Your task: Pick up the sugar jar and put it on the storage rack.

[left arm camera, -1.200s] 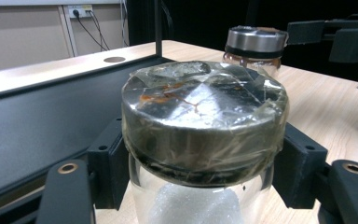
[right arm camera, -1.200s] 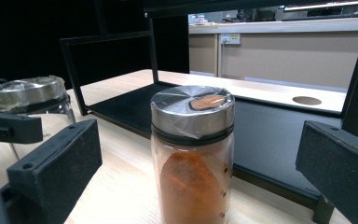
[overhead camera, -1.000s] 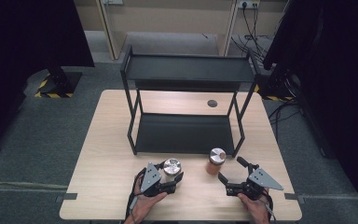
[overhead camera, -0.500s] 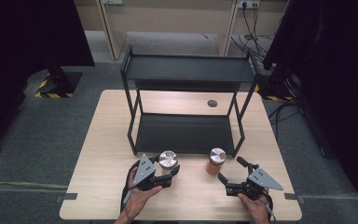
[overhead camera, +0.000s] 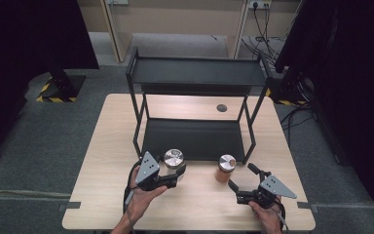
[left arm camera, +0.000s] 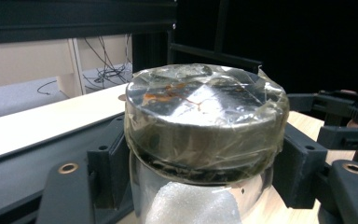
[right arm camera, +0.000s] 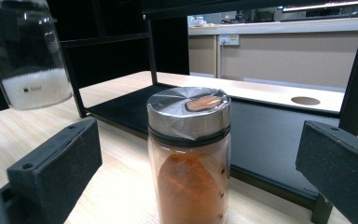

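The left tongs [overhead camera: 177, 171] clamp a white-filled jar [overhead camera: 174, 161] above the tabletop [overhead camera: 102, 156], while the right tongs [overhead camera: 239, 178] gape around the standing orange-powder jar [overhead camera: 226, 168], untouched.

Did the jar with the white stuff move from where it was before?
Yes. The left gripper has carried the white-filled jar away from the person toward the black shelf rack; the orange spice jar stayed put.
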The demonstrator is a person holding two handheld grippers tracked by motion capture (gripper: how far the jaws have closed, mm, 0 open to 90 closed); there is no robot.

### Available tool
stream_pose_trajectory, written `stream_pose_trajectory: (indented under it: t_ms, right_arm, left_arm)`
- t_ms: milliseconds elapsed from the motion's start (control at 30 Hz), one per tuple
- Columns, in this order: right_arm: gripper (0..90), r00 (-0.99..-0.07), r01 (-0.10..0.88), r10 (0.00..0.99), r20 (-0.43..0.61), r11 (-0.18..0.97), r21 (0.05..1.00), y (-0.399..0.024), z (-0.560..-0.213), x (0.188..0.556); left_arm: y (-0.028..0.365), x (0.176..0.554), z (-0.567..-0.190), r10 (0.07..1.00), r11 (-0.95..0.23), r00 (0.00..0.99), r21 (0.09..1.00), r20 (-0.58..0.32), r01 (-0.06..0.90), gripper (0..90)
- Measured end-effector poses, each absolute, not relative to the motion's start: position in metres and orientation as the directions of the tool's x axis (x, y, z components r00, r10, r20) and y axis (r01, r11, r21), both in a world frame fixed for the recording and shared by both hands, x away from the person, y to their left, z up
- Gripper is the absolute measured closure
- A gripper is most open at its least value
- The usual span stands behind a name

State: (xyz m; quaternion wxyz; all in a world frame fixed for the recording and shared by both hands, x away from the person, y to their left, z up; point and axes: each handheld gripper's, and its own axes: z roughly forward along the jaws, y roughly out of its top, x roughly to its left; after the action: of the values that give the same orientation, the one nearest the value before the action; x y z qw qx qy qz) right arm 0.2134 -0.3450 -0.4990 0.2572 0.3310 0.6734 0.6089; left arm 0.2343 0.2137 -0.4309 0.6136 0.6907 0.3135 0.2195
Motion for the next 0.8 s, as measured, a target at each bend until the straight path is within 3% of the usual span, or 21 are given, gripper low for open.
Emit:
stream_pose_trajectory:
  t_ms: [133,400,800]
  right_arm:
    - [0.3,-0.649,0.133,0.759,0.058,0.038,0.990,-0.345,-0.499,0.214]
    - [0.3,-0.649,0.134,0.759,0.059,0.037,0.990,-0.346,-0.499,0.214]
    - [0.2,-0.654,0.137,0.754,0.060,0.040,0.990,-0.345,-0.499,0.215]
  left_arm:
    - [0.218,0.241,-0.424,0.690,-0.031,0.717,0.985,-0.103,0.171,31.5]
    - [0.221,0.254,-0.392,0.693,-0.074,0.719,0.988,-0.049,0.138,31.4]
    - [0.229,0.276,-0.344,0.692,-0.062,0.721,0.991,-0.041,0.117,31.5]
